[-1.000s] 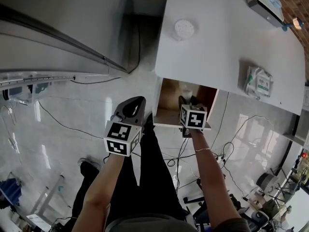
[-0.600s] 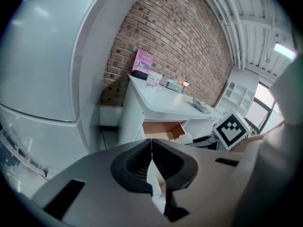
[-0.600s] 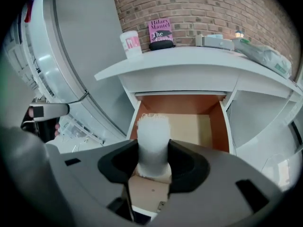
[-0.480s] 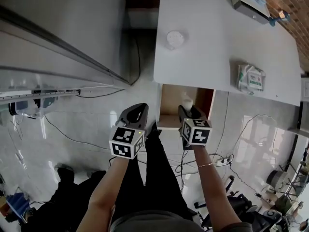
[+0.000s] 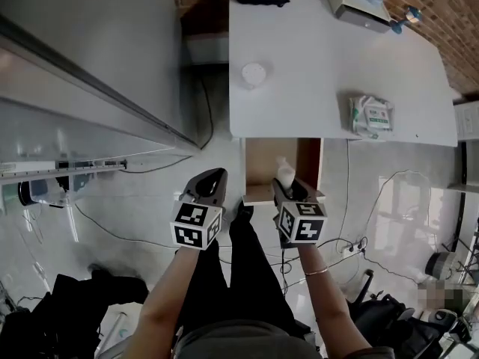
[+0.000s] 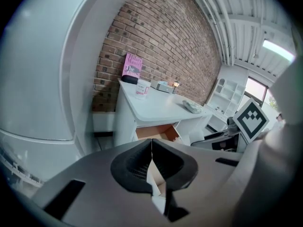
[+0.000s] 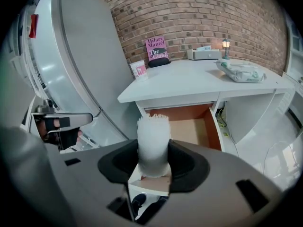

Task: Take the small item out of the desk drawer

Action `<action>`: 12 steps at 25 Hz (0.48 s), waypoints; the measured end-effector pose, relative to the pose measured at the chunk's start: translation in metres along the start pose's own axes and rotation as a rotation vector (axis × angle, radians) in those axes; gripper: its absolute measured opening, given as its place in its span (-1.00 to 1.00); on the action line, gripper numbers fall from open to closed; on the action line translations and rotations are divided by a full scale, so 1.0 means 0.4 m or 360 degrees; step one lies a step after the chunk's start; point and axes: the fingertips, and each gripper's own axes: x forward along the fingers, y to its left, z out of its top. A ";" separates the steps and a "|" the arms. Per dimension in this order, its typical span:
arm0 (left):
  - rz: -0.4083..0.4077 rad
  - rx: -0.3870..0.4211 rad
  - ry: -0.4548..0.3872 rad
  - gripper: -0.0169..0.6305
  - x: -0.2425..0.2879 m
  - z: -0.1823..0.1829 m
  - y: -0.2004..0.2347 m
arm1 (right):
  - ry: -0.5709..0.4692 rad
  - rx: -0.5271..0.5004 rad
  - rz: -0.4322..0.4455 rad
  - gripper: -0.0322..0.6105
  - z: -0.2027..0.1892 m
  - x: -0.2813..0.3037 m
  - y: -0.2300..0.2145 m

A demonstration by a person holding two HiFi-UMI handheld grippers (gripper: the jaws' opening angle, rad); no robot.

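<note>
The desk drawer (image 5: pixel 262 163) stands pulled out under the white desk (image 5: pixel 314 88), its wooden inside (image 7: pixel 189 126) bare. The small item (image 5: pixel 284 172) is a white tube with a ridged top (image 7: pixel 152 136). It stands upright between the jaws of my right gripper (image 5: pixel 288 187), which is shut on it (image 7: pixel 152 151), over the drawer's front end. My left gripper (image 5: pixel 212 178) is to the left of the drawer, above the floor. Its jaws are shut on nothing (image 6: pixel 151 148).
On the desk are a white cup (image 5: pixel 253 73), a wipes pack (image 5: pixel 372 116), a tissue box (image 5: pixel 355 0) and a pink book (image 7: pixel 156 48) against the brick wall. A large grey cabinet (image 5: pixel 82 58) stands to the left. Cables (image 5: pixel 352 245) lie on the tiled floor.
My right gripper has risen out of the drawer with the white item in its jaws. The left gripper has risen a little and stayed shut.
</note>
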 end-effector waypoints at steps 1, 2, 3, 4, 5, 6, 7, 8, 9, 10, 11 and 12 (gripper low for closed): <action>-0.0007 0.0013 0.0003 -0.88 -0.003 0.002 -0.003 | -0.0014 0.0007 -0.0001 -0.33 0.003 -0.010 0.004; -0.0013 0.0025 0.0005 -0.88 -0.005 0.004 -0.005 | -0.0029 0.0017 -0.0002 -0.33 0.007 -0.020 0.007; -0.0018 0.0036 0.0006 -0.88 -0.007 0.006 -0.006 | -0.0047 0.0030 -0.0003 -0.33 0.011 -0.029 0.010; -0.0024 0.0045 0.0007 -0.88 -0.010 0.008 -0.008 | -0.0063 0.0041 -0.0004 -0.33 0.014 -0.039 0.013; -0.0029 0.0052 0.0008 -0.88 -0.013 0.009 -0.011 | -0.0077 0.0051 -0.0005 -0.33 0.016 -0.048 0.015; -0.0034 0.0057 0.0011 -0.88 -0.017 0.009 -0.014 | -0.0088 0.0061 -0.0005 -0.33 0.017 -0.058 0.018; -0.0039 0.0063 0.0014 -0.88 -0.022 0.010 -0.018 | -0.0096 0.0072 -0.0006 -0.33 0.016 -0.068 0.020; -0.0044 0.0069 0.0016 -0.88 -0.028 0.011 -0.022 | -0.0105 0.0083 -0.0007 -0.33 0.015 -0.078 0.022; -0.0048 0.0076 0.0017 -0.88 -0.033 0.012 -0.025 | -0.0115 0.0095 -0.0009 -0.33 0.015 -0.089 0.024; -0.0052 0.0084 0.0015 -0.88 -0.038 0.015 -0.027 | -0.0127 0.0108 -0.0010 -0.33 0.015 -0.099 0.027; -0.0056 0.0094 0.0013 -0.88 -0.042 0.019 -0.027 | -0.0141 0.0121 -0.0010 -0.33 0.015 -0.108 0.031; -0.0058 0.0105 0.0010 -0.88 -0.046 0.023 -0.027 | -0.0155 0.0134 -0.0011 -0.33 0.016 -0.118 0.035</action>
